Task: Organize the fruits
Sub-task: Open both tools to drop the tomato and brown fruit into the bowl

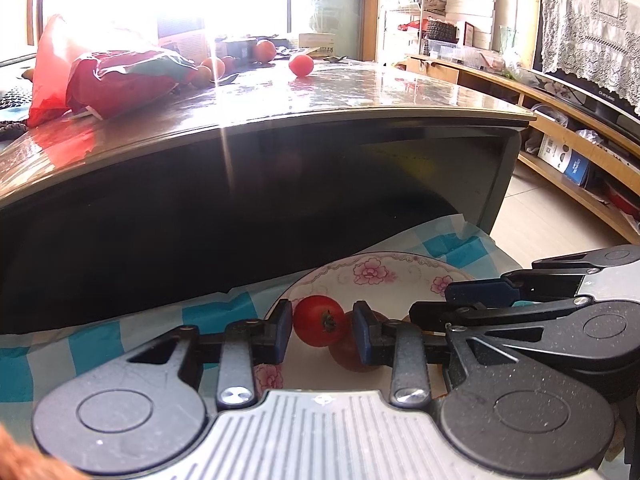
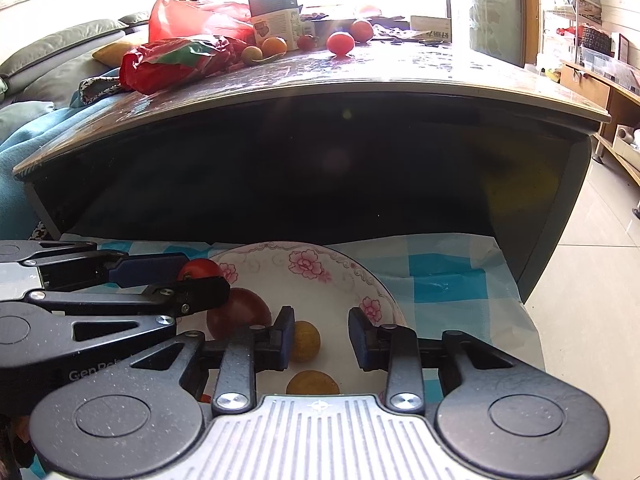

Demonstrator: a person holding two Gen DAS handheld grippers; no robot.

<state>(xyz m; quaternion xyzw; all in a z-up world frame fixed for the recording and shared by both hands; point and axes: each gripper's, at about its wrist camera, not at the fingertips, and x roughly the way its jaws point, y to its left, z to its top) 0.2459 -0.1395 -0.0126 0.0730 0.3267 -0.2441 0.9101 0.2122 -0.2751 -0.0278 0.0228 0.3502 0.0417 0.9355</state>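
A white plate with pink flowers (image 1: 372,270) (image 2: 308,264) sits on a blue checked cloth (image 2: 448,276) below the table. My left gripper (image 1: 322,330) holds a red tomato (image 1: 320,320) between its pads just over the plate; the tomato also shows in the right wrist view (image 2: 200,268). A dark red-purple fruit (image 2: 240,312) (image 1: 348,354) lies under it. My right gripper (image 2: 322,338) is open over the plate, with a small yellow fruit (image 2: 306,340) by its left pad and another yellow fruit (image 2: 312,384) nearer. More fruits (image 2: 340,43) lie on the table top.
A dark glossy table (image 2: 360,76) rises behind the plate, with red plastic bags (image 2: 180,56), a carton (image 2: 276,20) and loose fruits (image 1: 301,65). A sofa (image 2: 52,52) stands at left, wooden shelves (image 1: 560,128) and tiled floor at right.
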